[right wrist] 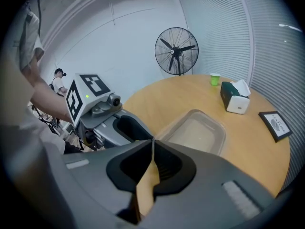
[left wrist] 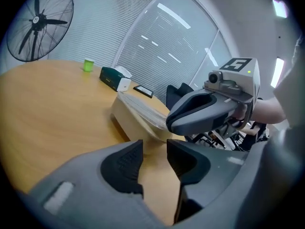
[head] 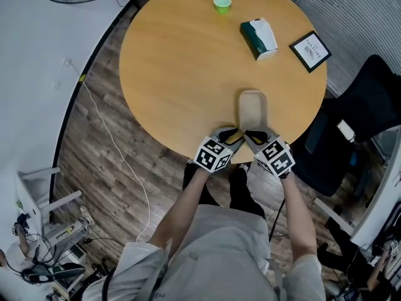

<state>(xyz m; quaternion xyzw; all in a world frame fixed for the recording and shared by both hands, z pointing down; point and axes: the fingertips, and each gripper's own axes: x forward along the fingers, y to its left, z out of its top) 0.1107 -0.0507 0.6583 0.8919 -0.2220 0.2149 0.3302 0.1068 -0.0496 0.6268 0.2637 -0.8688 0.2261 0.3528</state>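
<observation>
Plastic container (right wrist: 195,132): only right gripper view shows hand-held gripper (right wrist: 152,146) pinching rim.

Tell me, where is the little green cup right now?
In the head view the green cup stands far across the round table, just left of the tissue box, beyond the clear container at the near edge.

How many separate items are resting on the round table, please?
4: a clear container at the near edge, a tissue box and a framed card far right, a green cup farthest away.
</observation>
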